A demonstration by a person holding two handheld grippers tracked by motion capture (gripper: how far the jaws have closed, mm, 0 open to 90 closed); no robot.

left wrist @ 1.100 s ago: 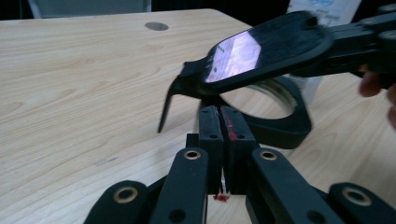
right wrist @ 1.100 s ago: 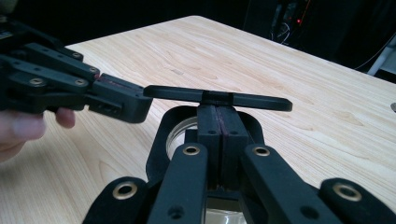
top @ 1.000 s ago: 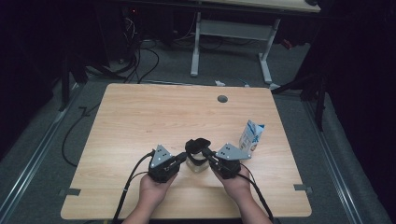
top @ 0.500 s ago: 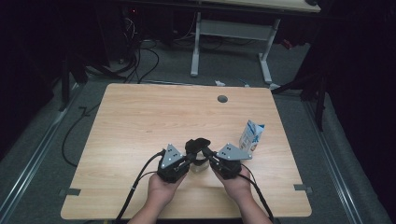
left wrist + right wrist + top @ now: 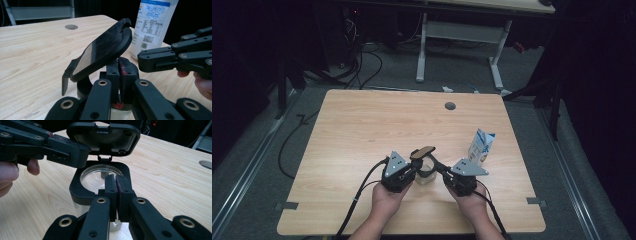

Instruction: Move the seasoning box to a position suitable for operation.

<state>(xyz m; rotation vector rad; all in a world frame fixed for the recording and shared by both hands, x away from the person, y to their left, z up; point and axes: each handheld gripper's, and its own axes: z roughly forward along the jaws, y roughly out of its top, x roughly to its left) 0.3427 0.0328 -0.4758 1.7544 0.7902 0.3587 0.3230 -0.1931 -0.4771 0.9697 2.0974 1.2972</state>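
A small clear jar (image 5: 424, 178) with a square black collar (image 5: 75, 187) stands near the table's front edge. Its hinged black lid (image 5: 422, 151) (image 5: 102, 52) (image 5: 103, 137) is tipped up and open. My left gripper (image 5: 414, 172) (image 5: 120, 72) comes at the jar from the left, jaws shut, tip against the collar under the lid. In the right gripper view its tip (image 5: 83, 155) lies by the lid's hinge. My right gripper (image 5: 439, 170) (image 5: 115, 185) faces it from the right, jaws shut at the collar's near edge. I see nothing clamped between either pair of pads.
A blue and white carton (image 5: 481, 145) (image 5: 152, 22) stands upright just right of the jar, behind the right gripper. The wooden table (image 5: 362, 130) has a round cable hole (image 5: 450, 106) at the back. Cables trail from both grippers over the front edge.
The left gripper has edged slightly right, closer to the jar. The lid stays up and the right gripper has kept its place.
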